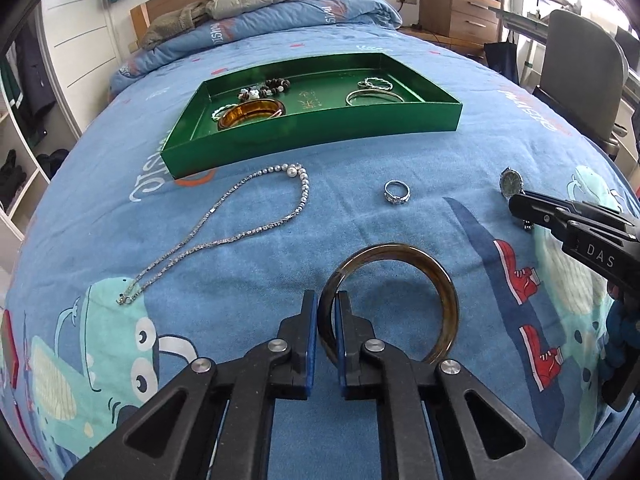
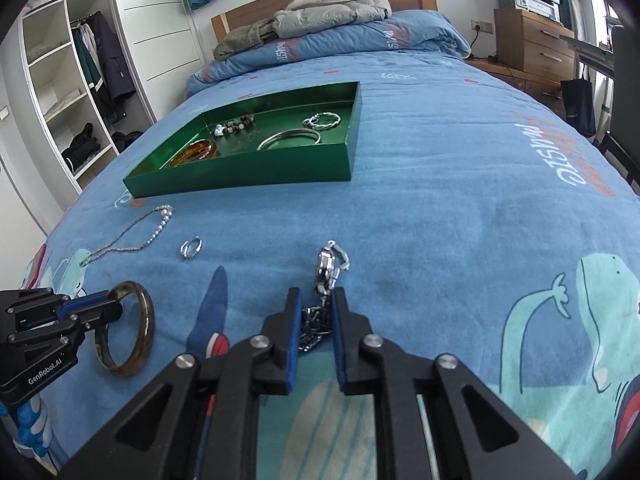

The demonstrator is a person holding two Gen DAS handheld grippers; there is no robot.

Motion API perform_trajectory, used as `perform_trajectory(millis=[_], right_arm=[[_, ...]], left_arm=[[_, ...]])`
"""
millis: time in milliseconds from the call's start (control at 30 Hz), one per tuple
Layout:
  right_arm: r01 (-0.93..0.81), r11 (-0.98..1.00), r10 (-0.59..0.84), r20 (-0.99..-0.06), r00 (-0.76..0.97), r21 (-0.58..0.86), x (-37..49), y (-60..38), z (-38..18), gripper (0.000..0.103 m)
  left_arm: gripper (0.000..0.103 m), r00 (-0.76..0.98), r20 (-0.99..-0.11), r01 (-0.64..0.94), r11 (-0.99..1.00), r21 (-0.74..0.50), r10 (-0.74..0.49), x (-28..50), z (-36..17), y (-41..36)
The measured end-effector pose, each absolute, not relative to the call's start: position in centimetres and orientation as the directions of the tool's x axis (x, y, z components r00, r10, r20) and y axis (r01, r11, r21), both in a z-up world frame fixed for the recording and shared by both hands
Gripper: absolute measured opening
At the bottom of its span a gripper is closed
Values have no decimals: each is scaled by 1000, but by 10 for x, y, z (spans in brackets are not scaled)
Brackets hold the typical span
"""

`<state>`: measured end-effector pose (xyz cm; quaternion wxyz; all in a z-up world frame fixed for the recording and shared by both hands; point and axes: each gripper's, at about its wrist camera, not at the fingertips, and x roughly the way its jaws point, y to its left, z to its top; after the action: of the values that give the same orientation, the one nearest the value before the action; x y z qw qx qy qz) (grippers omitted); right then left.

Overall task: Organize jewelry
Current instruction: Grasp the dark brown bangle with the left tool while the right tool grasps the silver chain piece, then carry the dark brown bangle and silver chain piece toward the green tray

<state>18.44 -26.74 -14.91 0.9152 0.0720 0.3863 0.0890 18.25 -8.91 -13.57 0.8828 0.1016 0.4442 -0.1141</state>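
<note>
My left gripper is shut on the near left rim of a brown bangle, which also shows in the right wrist view. My right gripper is shut on the metal band of a silver watch; its dial shows in the left wrist view. A silver necklace and a silver ring lie on the bedspread between the grippers and the green tray. The tray holds an amber bangle, a bead bracelet and silver bangles.
All lies on a bed with a blue cartoon bedspread. A folded duvet and jackets sit at the headboard. A wardrobe stands left, a wooden drawer unit and a chair right.
</note>
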Motion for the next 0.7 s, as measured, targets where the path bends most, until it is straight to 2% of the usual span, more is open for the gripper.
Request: perform_trajectory(millis=[700], right_arm=[[-169, 972, 231, -571, 788, 162, 109, -257, -63, 13]], left_arm=[[8, 696, -712, 226, 970, 90, -96, 157, -68, -60]])
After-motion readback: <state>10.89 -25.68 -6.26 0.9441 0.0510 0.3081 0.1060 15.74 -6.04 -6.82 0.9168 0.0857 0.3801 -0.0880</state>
